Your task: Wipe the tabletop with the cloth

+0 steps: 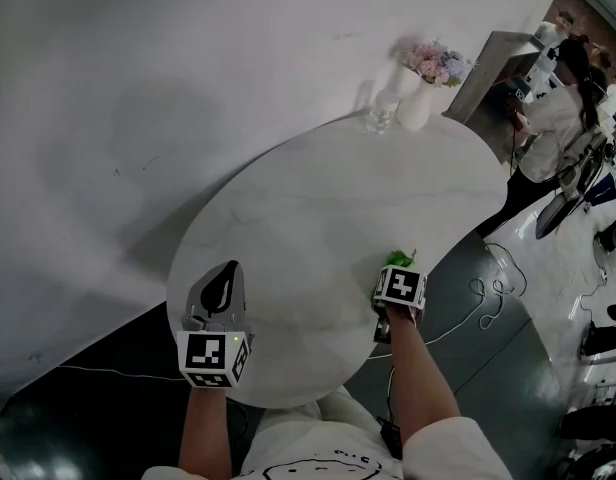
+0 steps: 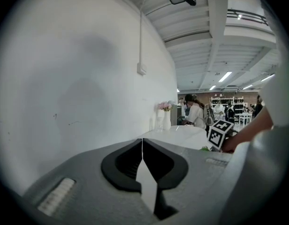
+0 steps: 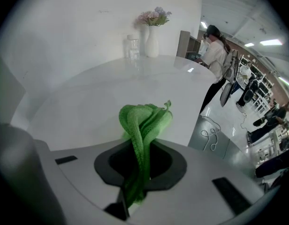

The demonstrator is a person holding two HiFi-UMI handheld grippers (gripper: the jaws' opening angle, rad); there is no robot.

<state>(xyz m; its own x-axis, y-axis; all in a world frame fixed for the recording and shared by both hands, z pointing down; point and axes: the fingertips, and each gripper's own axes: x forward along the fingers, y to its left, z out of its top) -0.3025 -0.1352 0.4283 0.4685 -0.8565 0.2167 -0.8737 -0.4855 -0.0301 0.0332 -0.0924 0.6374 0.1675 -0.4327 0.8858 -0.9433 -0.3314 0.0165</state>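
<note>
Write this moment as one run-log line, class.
right gripper: shut on green cloth | left gripper: shut, empty, at near-left edge of table | far edge: vase of flowers, glass

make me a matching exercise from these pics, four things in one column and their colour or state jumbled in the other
Things
1. cloth
2. left hand-held gripper
3. vase
4. glass

Colour or state
a. white, standing upright
b. green, clamped in the right hand-held gripper
c. clear
d. shut, with nothing between its jaws

Pairs: 1-b, 2-d, 3-a, 4-c
</note>
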